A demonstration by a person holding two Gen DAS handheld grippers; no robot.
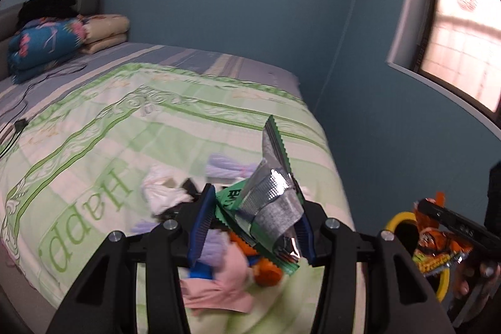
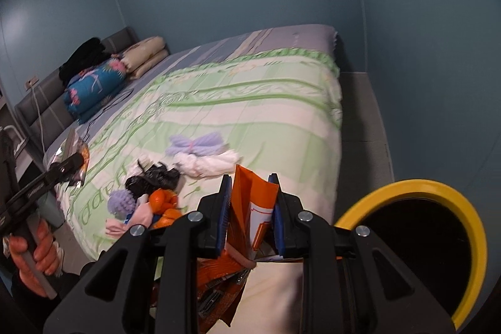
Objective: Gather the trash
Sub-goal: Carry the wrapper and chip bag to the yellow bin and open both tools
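Observation:
In the left wrist view my left gripper [image 1: 253,191] is shut on a crumpled green and silver foil wrapper [image 1: 272,202], held above the foot of the bed. In the right wrist view my right gripper [image 2: 250,179] is shut on an orange snack wrapper [image 2: 256,205]. A black bin with a yellow rim [image 2: 419,188] stands on the floor just to its right. The left wrist view shows the right gripper [image 1: 429,207] with its orange wrapper [image 1: 435,252] over the same bin's rim [image 1: 396,216]. At the left edge of the right wrist view, the left gripper [image 2: 76,161] carries its wrapper.
A pile lies on the green quilt [image 2: 250,102]: a black bag [image 2: 153,177], orange pieces [image 2: 164,202], a purple spiky ball [image 2: 120,202], lilac yarn [image 2: 197,143], white cloth [image 2: 209,165], pink cloth [image 1: 225,280]. Folded blankets [image 1: 43,43] sit at the headboard. Grey floor [image 2: 360,130] runs between bed and wall.

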